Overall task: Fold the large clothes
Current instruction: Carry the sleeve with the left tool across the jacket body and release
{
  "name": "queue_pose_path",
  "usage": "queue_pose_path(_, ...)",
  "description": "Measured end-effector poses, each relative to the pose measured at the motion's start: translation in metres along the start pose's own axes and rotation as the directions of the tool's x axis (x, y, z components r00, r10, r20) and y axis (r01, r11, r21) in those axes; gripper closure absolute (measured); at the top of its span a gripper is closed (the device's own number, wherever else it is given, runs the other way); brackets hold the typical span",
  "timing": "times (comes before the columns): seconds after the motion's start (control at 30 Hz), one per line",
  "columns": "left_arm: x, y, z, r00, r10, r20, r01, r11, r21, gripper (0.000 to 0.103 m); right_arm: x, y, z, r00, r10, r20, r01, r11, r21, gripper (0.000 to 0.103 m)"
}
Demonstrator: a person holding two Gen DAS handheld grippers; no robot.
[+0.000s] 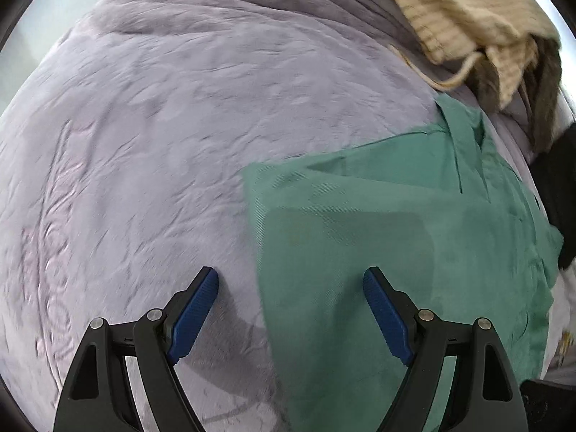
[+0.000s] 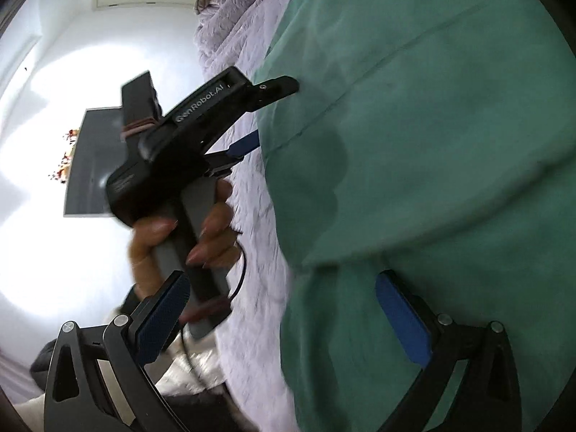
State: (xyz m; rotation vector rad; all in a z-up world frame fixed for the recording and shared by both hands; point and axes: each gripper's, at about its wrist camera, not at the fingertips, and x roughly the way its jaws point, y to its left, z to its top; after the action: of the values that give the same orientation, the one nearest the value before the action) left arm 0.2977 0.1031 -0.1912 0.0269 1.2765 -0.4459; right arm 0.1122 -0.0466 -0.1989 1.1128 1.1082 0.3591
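A green garment (image 1: 396,252) lies flat on a lilac plush blanket (image 1: 162,136), folded into a rough rectangle with its collar end at the far right. My left gripper (image 1: 291,275) hangs open just above it, blue pads wide apart, and the garment's left edge runs between them. In the right wrist view the same green garment (image 2: 432,144) fills the right side. My right gripper (image 2: 282,280) is open there, one pad over the green cloth and the other off its edge. A hand (image 2: 212,230) holds the left gripper (image 2: 277,111) at the garment's edge.
A beige ribbed garment (image 1: 460,10) with a loose cord lies heaped at the blanket's far right. A dark shape (image 1: 561,187) stands at the right edge. Beyond the blanket are a white wall and a dark panel (image 2: 93,165). A thin black cable (image 2: 241,270) trails below the hand.
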Motion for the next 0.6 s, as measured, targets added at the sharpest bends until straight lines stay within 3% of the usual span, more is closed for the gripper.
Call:
queue_pose_path(0.07, 0.001, -0.004, 0.003, 0.999, -0.038, -0.012, 0.038, 0.999, 0.026, 0.071, 0.009, 0.004, 0.000, 1.000, -0.017, 0.027, 0.016, 1.000, 0.017, 0.001)
queue_pose_path(0.13, 0.001, -0.005, 0.008, 0.999, -0.034, -0.021, 0.035, 0.999, 0.039, 0.085, 0.007, 0.007, -0.001, 0.999, -0.010, 0.051, 0.007, 0.999, 0.050, 0.014)
queue_pose_path(0.2, -0.004, -0.004, 0.013, 0.998, -0.055, -0.021, 0.056, 0.997, 0.047, 0.091, 0.017, 0.006, 0.000, 1.000, 0.019, 0.021, -0.021, 0.996, 0.085, 0.087)
queue_pose_path(0.23, -0.007, -0.002, 0.014, 0.998, -0.063, -0.018, 0.064, 0.997, 0.050, 0.091, 0.027, 0.005, 0.009, 1.000, 0.026, -0.001, -0.026, 0.994, 0.105, 0.095)
queue_pose_path(0.43, -0.015, 0.009, 0.017, 0.998, -0.068, 0.010, 0.067, 0.995, 0.067, 0.091, 0.056, 0.015, -0.003, 0.996, 0.078, -0.038, -0.073, 0.990, 0.117, 0.099)
queue_pose_path(0.53, -0.004, 0.028, 0.018, 0.999, -0.034, 0.007, 0.034, 0.999, 0.031, 0.093, 0.075, 0.021, -0.009, 0.996, 0.052, -0.079, -0.044, 0.994, 0.095, 0.100)
queue_pose_path(0.6, 0.000, 0.040, 0.016, 0.998, -0.054, 0.009, 0.054, 0.998, -0.022, 0.094, 0.086, 0.017, -0.014, 0.994, 0.015, -0.108, -0.004, 0.995, 0.101, 0.100)
